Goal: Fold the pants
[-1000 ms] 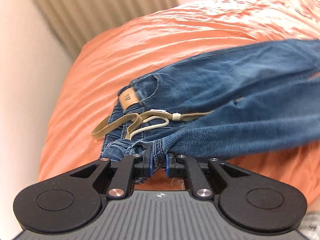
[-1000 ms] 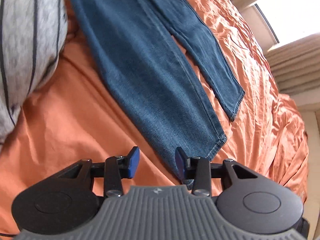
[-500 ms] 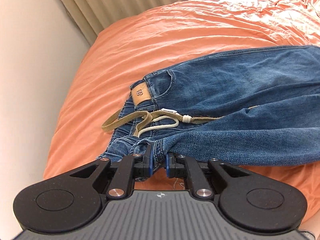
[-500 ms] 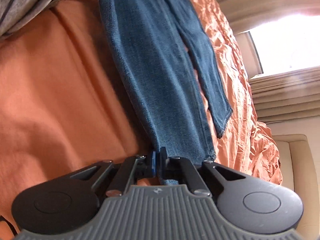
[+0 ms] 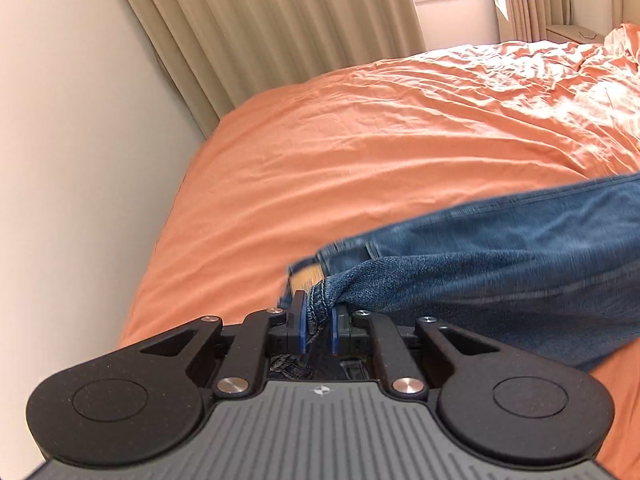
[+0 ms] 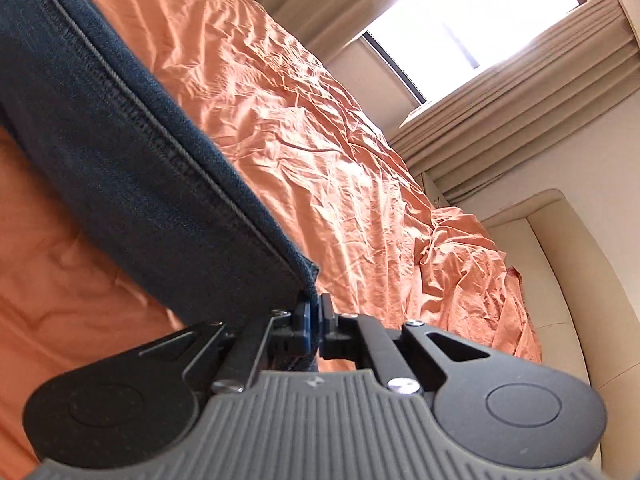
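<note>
Blue denim pants (image 5: 500,264) lie across an orange bed. My left gripper (image 5: 319,322) is shut on the waistband edge and holds it lifted; the near leg drapes right from the jaws, blurred. The tan waist patch (image 5: 306,278) shows just beyond the fingertips. My right gripper (image 6: 316,320) is shut on the hem corner of a pant leg (image 6: 120,152), which stretches taut up and to the left above the bedcover. The other leg is hidden in the right wrist view.
The wrinkled orange bedcover (image 5: 380,140) fills both views. A cream wall (image 5: 80,160) runs along the bed's left side. Beige curtains (image 5: 272,20) and a window (image 6: 472,20) stand beyond. A padded cream headboard (image 6: 560,280) is at the right.
Both grippers have lifted and tilted up with the denim. The right gripper shut on the leg hem about a second ago. The waist drawstring and the second leg have dropped out of view.
</note>
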